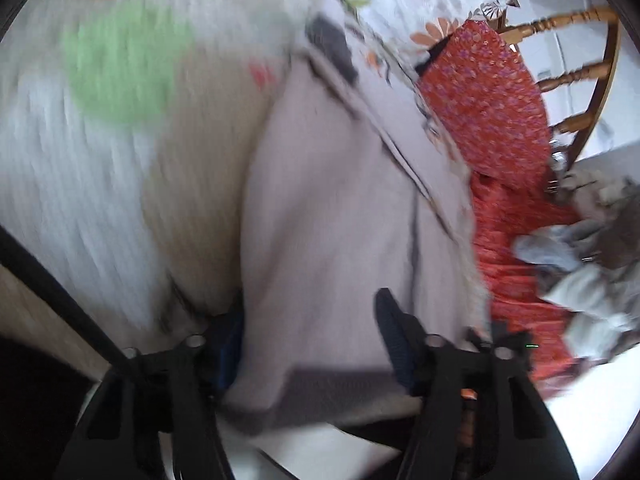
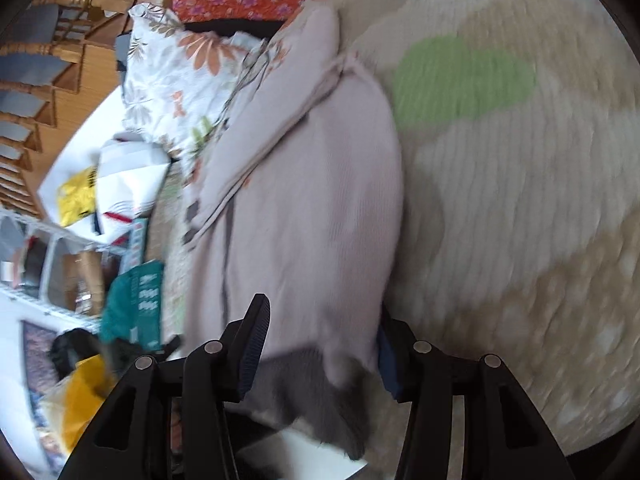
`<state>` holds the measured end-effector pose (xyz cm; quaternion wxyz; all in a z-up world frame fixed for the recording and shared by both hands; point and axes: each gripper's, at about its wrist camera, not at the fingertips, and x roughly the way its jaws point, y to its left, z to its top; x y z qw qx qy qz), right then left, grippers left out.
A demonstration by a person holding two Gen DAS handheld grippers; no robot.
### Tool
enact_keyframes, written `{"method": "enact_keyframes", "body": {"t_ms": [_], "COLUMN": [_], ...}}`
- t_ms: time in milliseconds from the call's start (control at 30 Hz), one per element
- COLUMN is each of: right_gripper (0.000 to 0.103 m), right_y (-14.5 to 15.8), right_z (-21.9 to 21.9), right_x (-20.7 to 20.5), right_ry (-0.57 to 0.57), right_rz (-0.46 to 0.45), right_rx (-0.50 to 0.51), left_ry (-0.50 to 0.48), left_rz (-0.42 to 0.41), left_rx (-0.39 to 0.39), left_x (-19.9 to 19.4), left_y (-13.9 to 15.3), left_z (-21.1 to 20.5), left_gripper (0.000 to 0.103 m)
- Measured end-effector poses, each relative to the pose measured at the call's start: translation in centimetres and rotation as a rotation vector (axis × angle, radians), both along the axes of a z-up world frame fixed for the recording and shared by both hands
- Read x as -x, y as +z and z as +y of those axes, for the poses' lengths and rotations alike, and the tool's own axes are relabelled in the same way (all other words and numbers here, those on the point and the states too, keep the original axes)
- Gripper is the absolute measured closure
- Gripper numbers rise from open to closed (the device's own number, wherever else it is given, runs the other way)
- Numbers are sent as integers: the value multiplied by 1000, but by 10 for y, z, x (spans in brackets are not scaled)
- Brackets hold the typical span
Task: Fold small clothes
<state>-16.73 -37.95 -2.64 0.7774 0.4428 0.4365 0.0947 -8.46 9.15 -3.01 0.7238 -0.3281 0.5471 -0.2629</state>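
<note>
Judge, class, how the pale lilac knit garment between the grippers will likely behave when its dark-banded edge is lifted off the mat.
The pale lilac garment would probably go floppy: it already lies in soft folds. It looks thin, so likely light. Its ribbed knit should grip rather than slip between the left gripper and right gripper fingers, though blur limits certainty.

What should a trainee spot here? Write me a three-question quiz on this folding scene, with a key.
1. Multiple choice: what lies between the fingers of the left gripper? A) pale pink garment B) a yellow bag C) a wooden spoon
2. True or false: the pale pink garment covers the green patch on the bedspread.
3. Fill in: the hem band near the right gripper is coloured ____.
Key: 1 A; 2 false; 3 grey.
</note>
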Motion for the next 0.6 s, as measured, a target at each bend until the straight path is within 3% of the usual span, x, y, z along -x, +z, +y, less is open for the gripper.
{"method": "enact_keyframes", "body": {"t_ms": [67, 167, 400, 600], "right_gripper": [49, 50, 49, 51], "right_y": [-9, -17, -11, -11], "right_z": [8, 24, 52, 62], "right_x": [8, 19, 25, 33], "right_ry": [38, 97, 131, 116], "right_rz": [-5, -4, -14, -7], "right_rx": [-74, -117, -12, 51], "left_ry": [-27, -54, -99, -95], "left_rz": [30, -14, -51, -39], "left_rx": [51, 7, -82, -89], "left_x": [9, 25, 34, 44], "left_y": [-6, -2, 1, -7], "left_z": [-4, -15, -29, -30], "left_gripper": [55, 55, 50, 47]}}
